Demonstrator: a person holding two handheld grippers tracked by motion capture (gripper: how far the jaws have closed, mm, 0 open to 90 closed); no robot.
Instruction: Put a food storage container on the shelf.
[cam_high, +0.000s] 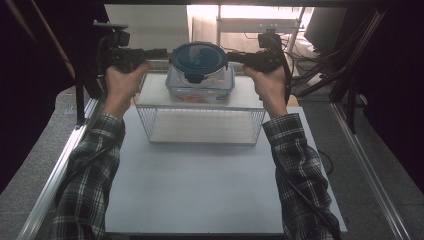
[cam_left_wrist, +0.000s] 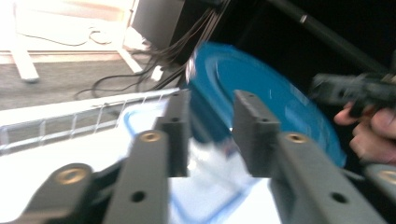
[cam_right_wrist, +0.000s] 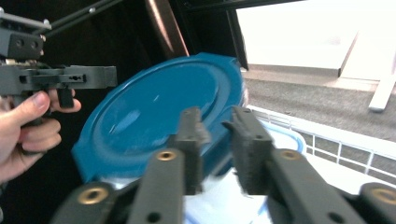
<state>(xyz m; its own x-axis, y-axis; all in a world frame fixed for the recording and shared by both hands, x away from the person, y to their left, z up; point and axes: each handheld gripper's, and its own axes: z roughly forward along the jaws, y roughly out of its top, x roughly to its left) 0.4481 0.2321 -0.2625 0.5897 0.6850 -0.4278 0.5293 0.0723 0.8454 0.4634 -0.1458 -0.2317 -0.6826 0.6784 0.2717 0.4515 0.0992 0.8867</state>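
A round blue lid (cam_high: 200, 56) hovers just over a clear food container (cam_high: 200, 89) that stands on top of a white wire basket (cam_high: 200, 127). My left gripper (cam_high: 167, 52) is shut on the lid's left edge, and my right gripper (cam_high: 233, 56) is shut on its right edge. In the left gripper view the pads (cam_left_wrist: 177, 126) pinch the edge of the lid (cam_left_wrist: 261, 88), with the container's blue-lined rim (cam_left_wrist: 135, 119) below. Seen from the right gripper (cam_right_wrist: 212, 149), the lid (cam_right_wrist: 154, 107) tilts above the open container (cam_right_wrist: 280, 135).
The basket sits at the far side of a white board (cam_high: 200, 190) on the table. Dark frame posts (cam_high: 80, 95) and cables (cam_high: 320, 60) stand to both sides and behind. A metal rail (cam_high: 55, 175) runs along the left edge.
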